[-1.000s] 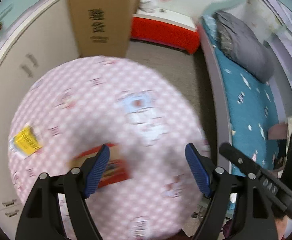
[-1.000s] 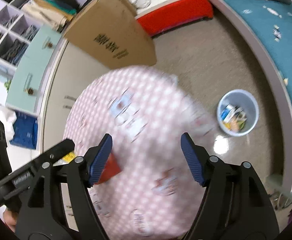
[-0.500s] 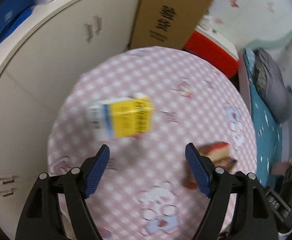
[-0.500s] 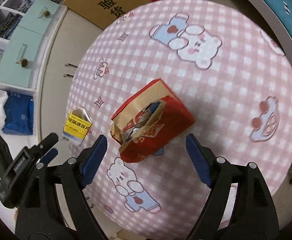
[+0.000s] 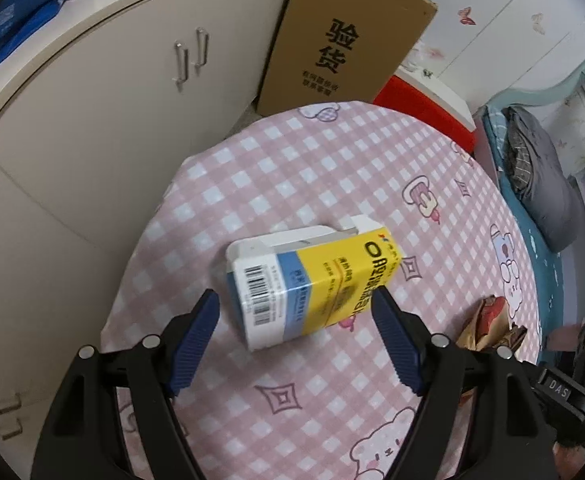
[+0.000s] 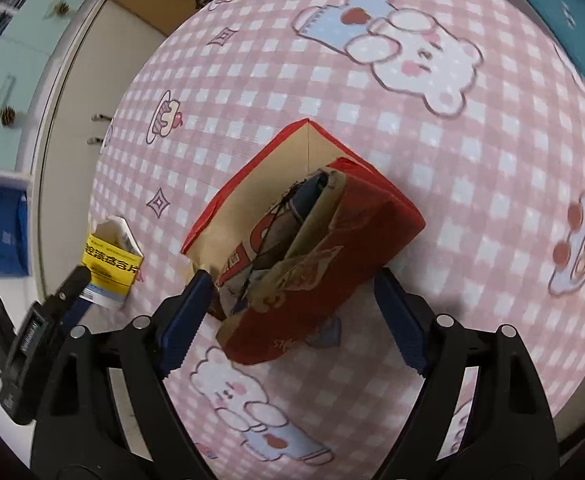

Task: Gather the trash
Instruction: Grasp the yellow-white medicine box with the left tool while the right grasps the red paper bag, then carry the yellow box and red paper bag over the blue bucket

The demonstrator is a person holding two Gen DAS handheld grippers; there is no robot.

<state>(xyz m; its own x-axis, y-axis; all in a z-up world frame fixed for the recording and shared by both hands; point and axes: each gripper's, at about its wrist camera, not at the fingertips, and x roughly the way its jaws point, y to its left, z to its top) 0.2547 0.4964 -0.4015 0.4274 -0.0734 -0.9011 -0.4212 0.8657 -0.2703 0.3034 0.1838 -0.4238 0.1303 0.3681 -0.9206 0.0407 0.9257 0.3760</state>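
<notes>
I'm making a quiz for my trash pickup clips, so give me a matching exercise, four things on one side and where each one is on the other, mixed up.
Things:
1. yellow and white box
2. torn red box
3. brown cardboard carton
4. grey bedding

Places:
A. on the blue bed
B. leaning by the cupboard, beyond the table
C. between the open fingers of the left tool
D. between the open fingers of the right tool

Pairs: 1-C, 2-D, 3-B, 4-A
</notes>
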